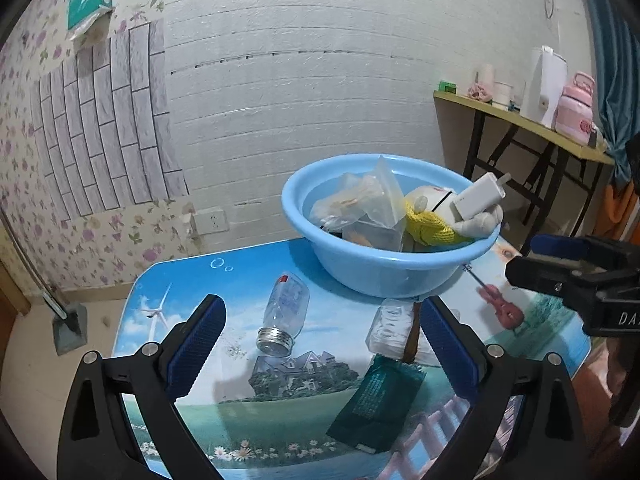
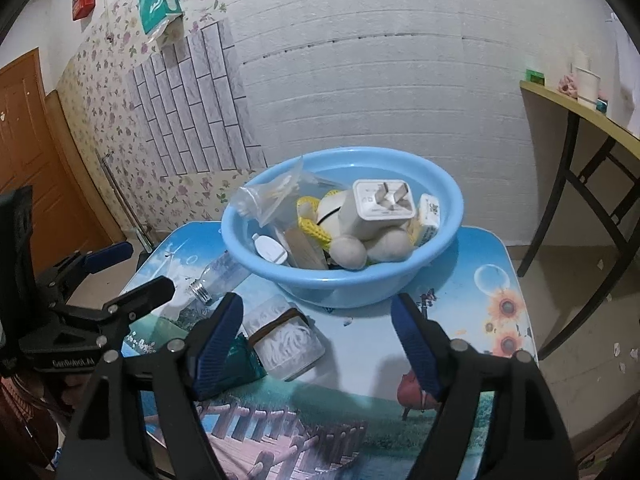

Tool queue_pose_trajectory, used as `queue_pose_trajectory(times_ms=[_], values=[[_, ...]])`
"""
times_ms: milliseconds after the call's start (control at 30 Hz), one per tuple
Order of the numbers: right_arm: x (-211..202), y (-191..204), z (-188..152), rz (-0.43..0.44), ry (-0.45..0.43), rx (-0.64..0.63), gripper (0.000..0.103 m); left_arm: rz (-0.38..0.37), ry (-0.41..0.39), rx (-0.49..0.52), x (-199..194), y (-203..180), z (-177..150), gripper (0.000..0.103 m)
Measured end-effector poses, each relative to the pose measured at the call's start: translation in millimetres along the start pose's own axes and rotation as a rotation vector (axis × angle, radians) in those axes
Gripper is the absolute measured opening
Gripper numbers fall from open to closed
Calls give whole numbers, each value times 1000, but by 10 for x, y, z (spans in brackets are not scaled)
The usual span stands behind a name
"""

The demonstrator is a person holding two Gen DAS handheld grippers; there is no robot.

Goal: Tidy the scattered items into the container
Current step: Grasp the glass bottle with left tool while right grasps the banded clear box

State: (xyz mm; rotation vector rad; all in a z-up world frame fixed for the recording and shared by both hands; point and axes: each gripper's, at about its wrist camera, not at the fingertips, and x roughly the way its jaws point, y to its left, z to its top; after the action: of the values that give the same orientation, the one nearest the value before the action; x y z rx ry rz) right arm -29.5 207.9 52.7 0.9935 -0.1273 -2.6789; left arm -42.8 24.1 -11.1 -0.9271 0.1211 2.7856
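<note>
A light blue basin [image 1: 380,276] [image 2: 344,284] stands at the far side of the picture-printed table [image 1: 224,412] [image 2: 472,280]. It holds a plastic bag, a plush toy and a white charger [image 2: 380,204]. On the table in front of it lie a clear bottle [image 1: 285,314] [image 2: 220,274], a clear jar of cotton swabs [image 1: 390,330] [image 2: 288,338], a green packet [image 1: 376,400] [image 2: 242,364] and a small red violin toy [image 1: 502,308]. My left gripper [image 1: 324,336] [image 2: 150,266] stands wide open, empty, above the bottle and jar. My right gripper [image 2: 318,340] [image 1: 520,258] is open and empty, the jar close by its left finger.
A yellow-topped folding table [image 1: 532,124] [image 2: 576,108] with cups and a pink flask stands at the right against the white wall. A brown door [image 2: 28,152] is at the left. A metal pole on a grey foot [image 1: 68,324] stands on the floor beside the table.
</note>
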Motion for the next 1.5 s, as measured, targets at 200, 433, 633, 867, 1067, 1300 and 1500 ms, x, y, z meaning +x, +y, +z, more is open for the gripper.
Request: queue_pose_trajectory(times_ms=[200,433,633,867,1067,1300,1500], values=[[28,-12,-42,-5,22,11,77,7,29,-25,11,82,-38,98],[107,-62,-200,-6,60,29,77,41,72,-55,31,208,-306,101],[225,-59,-346,-1,104,29,77,55,113,-56,71,264,-480,101],[391,-14,-450,-6,143,14,77,60,107,-65,67,378,-497,101],[495,17,-442,-20,167,-17,77,65,123,-77,111,507,-547,101],[646,16,-407,-16,199,-48,77,36,153,-109,336,626,-482,101],[795,106,-376,22,215,-103,77,43,187,-43,678,582,-325,101]])
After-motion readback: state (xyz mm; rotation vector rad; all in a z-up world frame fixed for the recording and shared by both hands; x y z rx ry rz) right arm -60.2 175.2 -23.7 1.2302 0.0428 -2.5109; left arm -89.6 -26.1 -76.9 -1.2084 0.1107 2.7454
